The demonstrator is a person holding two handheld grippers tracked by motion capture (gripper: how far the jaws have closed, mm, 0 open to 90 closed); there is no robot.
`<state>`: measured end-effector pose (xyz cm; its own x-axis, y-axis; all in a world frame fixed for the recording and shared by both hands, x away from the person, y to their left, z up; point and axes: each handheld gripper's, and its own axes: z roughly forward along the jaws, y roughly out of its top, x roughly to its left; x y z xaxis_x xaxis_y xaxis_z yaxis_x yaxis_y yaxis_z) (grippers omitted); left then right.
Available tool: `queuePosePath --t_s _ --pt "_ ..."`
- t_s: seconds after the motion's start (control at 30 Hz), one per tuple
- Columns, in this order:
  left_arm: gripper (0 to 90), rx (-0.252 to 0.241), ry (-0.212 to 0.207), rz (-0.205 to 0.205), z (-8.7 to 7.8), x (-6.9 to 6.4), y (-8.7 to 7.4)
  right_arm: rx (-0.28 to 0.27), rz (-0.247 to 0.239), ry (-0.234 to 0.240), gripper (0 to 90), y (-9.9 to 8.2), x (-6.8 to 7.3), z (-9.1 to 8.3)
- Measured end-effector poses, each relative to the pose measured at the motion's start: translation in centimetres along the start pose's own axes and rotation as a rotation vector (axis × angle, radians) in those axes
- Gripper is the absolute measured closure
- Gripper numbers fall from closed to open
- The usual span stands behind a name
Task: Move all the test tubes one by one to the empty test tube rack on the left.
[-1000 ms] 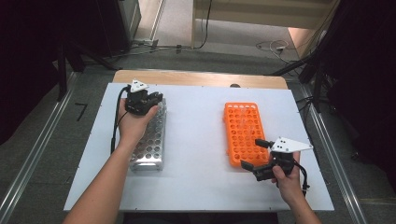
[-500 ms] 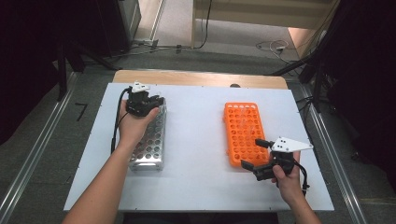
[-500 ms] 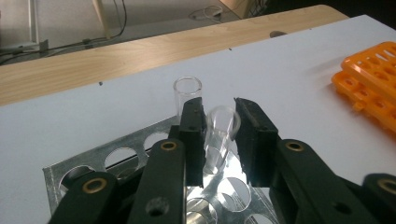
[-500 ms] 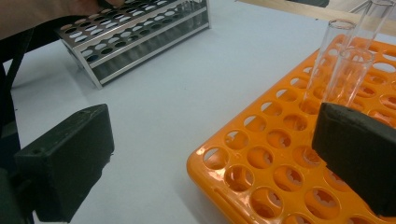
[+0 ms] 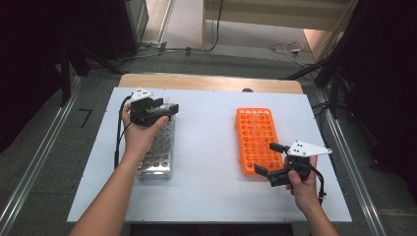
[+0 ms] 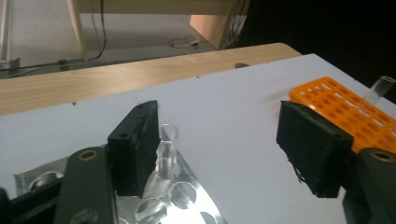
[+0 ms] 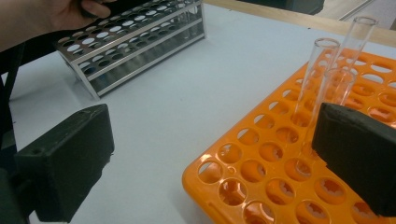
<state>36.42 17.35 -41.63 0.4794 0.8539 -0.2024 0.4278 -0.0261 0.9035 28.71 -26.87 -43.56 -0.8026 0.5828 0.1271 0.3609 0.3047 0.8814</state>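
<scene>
A metal tube rack lies at the left of the white table, an orange rack at the right. My left gripper hovers over the metal rack's far end. Its jaws have just been opening and stand open. In the left gripper view a clear tube stands in the metal rack between them, close to one jaw, with the other jaw well apart. My right gripper is open at the orange rack's near right corner. In the right gripper view three clear tubes stand upright in the orange rack.
The white tabletop has free room between the two racks. A wooden strip runs along its far edge. Cables lie on the floor beyond. Metal rails flank the table on both sides.
The left gripper's jaws stand wider apart than in the earlier frames, with the tube left standing in the metal rack. The right hand has kept still.
</scene>
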Motion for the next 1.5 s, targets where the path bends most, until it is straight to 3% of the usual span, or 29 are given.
queuePosePath --t_s 0.33,0.53,0.7,0.8,0.97,1.07,1.1,1.2,1.33,1.5 --pt "11.0 -0.035 -0.046 -0.006 -1.7 -2.6 -1.6 0.012 0.008 -0.042 0.0 1.0 -1.2 1.1" --pt "1.6 -0.043 -0.102 0.002 -2.6 -4.1 -2.2 0.024 0.014 -0.079 0.0 1.6 -2.2 1.9" --pt "0.0 -0.061 -0.13 0.013 -3.3 -5.3 -2.8 0.043 0.024 -0.087 0.0 1.8 -3.7 2.8" --pt "0.0 -0.044 -0.145 0.033 -3.4 -6.0 -2.9 0.039 0.051 -0.093 3.1 1.6 -4.5 3.3" --pt "0.0 -0.04 -0.159 0.038 -3.9 -6.7 -3.2 0.069 0.067 -0.071 5.1 1.3 -5.3 3.7" --pt "0.0 -0.039 -0.165 0.029 -4.0 -6.9 -3.5 0.084 0.077 -0.081 20.3 1.2 -5.5 3.5" --pt "0.0 -0.038 -0.17 0.03 -4.0 -6.9 -3.6 0.093 0.079 -0.073 21.4 1.1 -5.6 3.4" --pt "0.0 -0.033 -0.17 0.035 -4.0 -7.2 -3.7 0.131 0.084 -0.128 33.9 0.7 -5.9 3.6" --pt "0.0 -0.024 -0.178 0.037 -3.9 -7.4 -3.9 0.115 0.117 -0.12 49.8 0.0 -6.4 3.5" --pt "0.0 -0.015 -0.183 0.039 -3.7 -7.5 -4.0 0.125 0.112 -0.15 57.2 -0.5 -6.4 3.9"
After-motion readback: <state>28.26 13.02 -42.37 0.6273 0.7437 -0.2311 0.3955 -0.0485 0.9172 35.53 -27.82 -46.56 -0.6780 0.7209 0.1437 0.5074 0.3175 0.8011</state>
